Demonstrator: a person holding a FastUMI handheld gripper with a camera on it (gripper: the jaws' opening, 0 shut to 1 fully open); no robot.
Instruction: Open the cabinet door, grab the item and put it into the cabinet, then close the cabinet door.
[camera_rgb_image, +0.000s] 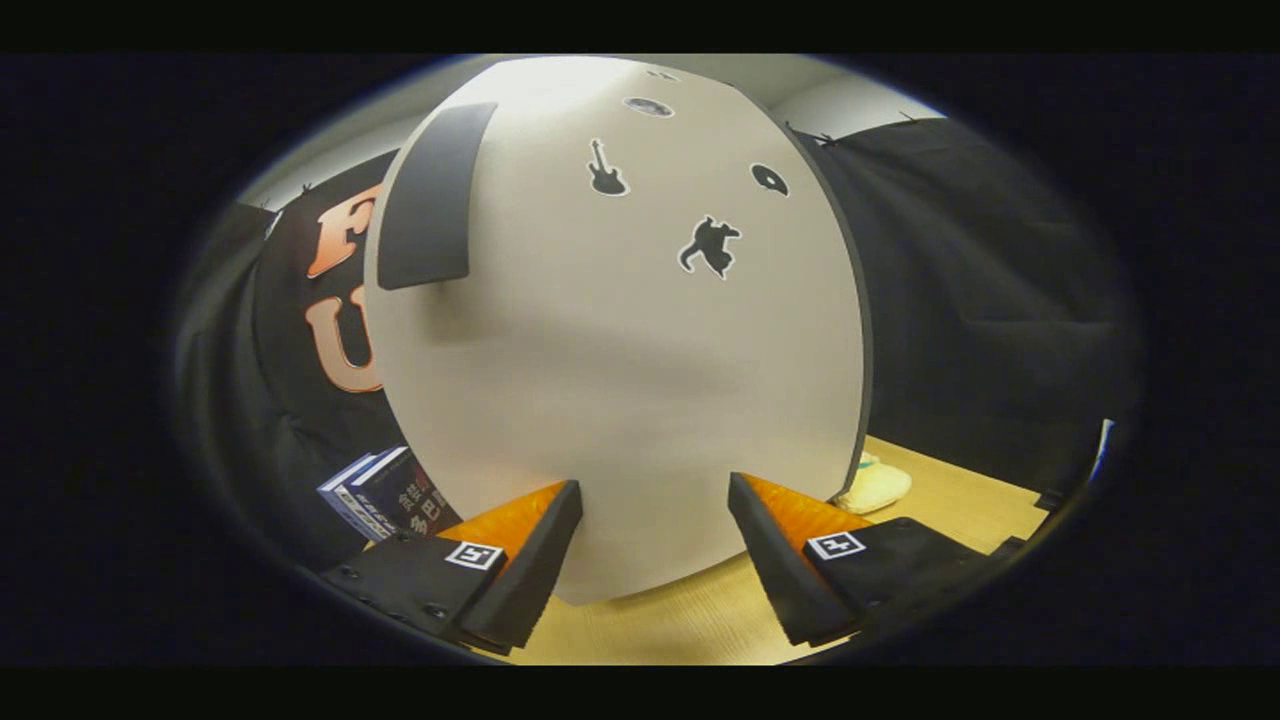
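A pale grey cabinet door (620, 360) stands very close ahead of my fingers, with black stickers on its face and a dark handle (432, 195) at its upper left. My gripper (655, 495) is open, its fingertips at the lower part of the door, nothing held between them. Whether the tips touch the door I cannot tell. A pale yellowish soft item (880, 485) peeks out behind the door's lower right edge, lying on the wooden tabletop (700, 625).
Dark blue books (385, 497) stand to the left of the cabinet, just beyond my left finger. Black cloth walls surround the table on the left and right. The tabletop stretches away to the right behind the door.
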